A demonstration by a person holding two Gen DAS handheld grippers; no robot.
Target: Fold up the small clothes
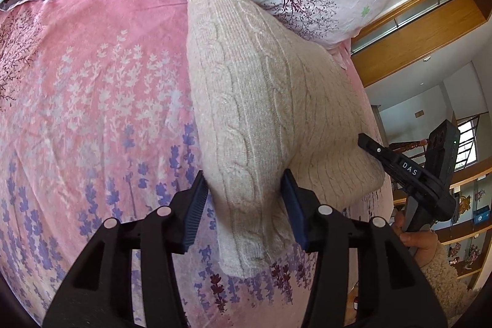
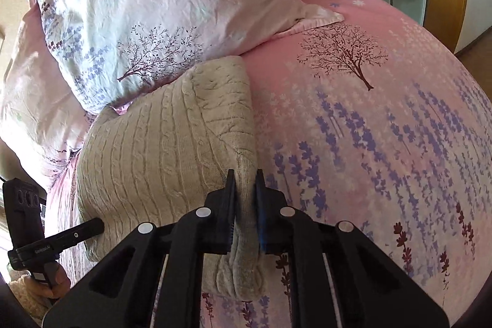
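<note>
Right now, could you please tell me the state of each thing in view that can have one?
Beige knit garment: lying on the bed, partly folded, both near ends gripped.
Left gripper: closed on a bunched end of the garment.
Right gripper: shut on a narrow fold of the garment.
Pillow: resting at the head of the bed, behind the garment.
Bedsheet: spread flat.
</note>
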